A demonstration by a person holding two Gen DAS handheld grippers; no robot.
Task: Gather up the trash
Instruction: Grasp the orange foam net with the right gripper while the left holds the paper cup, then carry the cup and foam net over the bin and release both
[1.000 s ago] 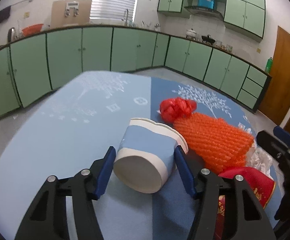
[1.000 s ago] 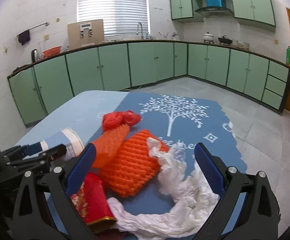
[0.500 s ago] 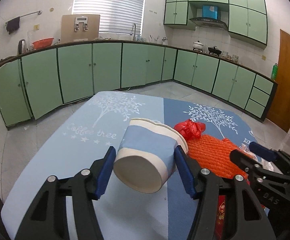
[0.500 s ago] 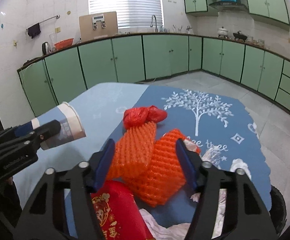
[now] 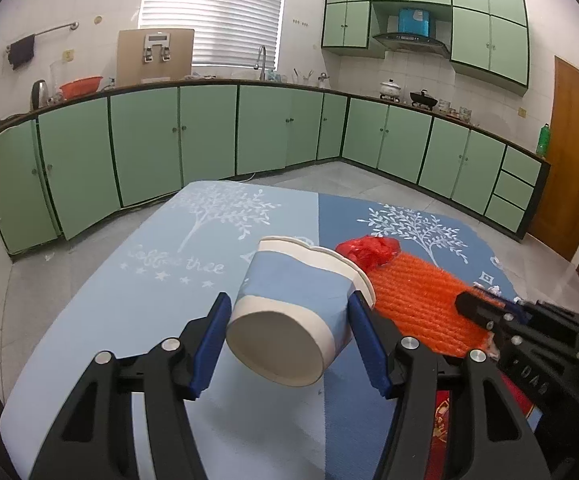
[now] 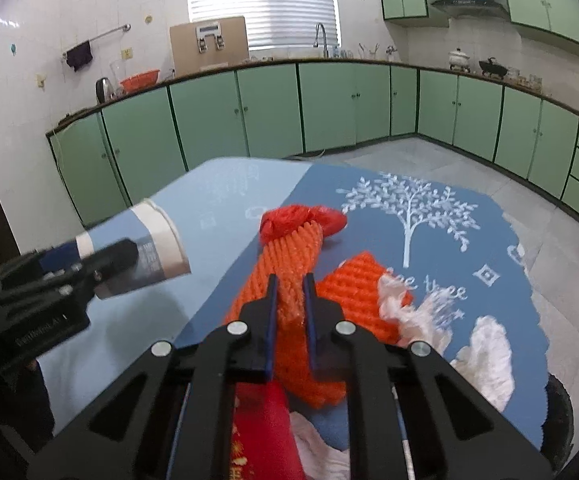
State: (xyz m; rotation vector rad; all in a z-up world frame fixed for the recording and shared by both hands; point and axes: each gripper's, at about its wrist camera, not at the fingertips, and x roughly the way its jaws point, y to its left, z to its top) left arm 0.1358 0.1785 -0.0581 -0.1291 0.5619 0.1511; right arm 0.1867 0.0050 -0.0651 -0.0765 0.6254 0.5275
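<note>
A bench point(image 5: 89, 320) under a blue tree-print cloth filled the lower half of both views, with trash heaped toward the lower right of the left wrist view. Largest in the heap was the orange foam net point(image 6: 289, 264), a soft ribbed sleeve lying at the centre of the right wrist view; it looked light, springy and easy to crush, so a pinch across its middle fold should hold it without harm. The right hand-held gripper point(image 6: 288, 300) was closing on exactly that fold, its blue pads squeezing the mesh between them. Beside it lay crumpled white tissue point(image 6: 485, 356), limp and likely to tear, and a red packet point(image 6: 257, 432) at the bottom edge. The paper cup point(image 5: 297, 312), thin-walled and easily dented, hung tipped on its side in the lower centre of the left wrist view, clamped around its body by the left hand-held gripper point(image 5: 289, 336), half spread. A knotted red plastic bag point(image 5: 369, 250) sat just behind the net.
</note>
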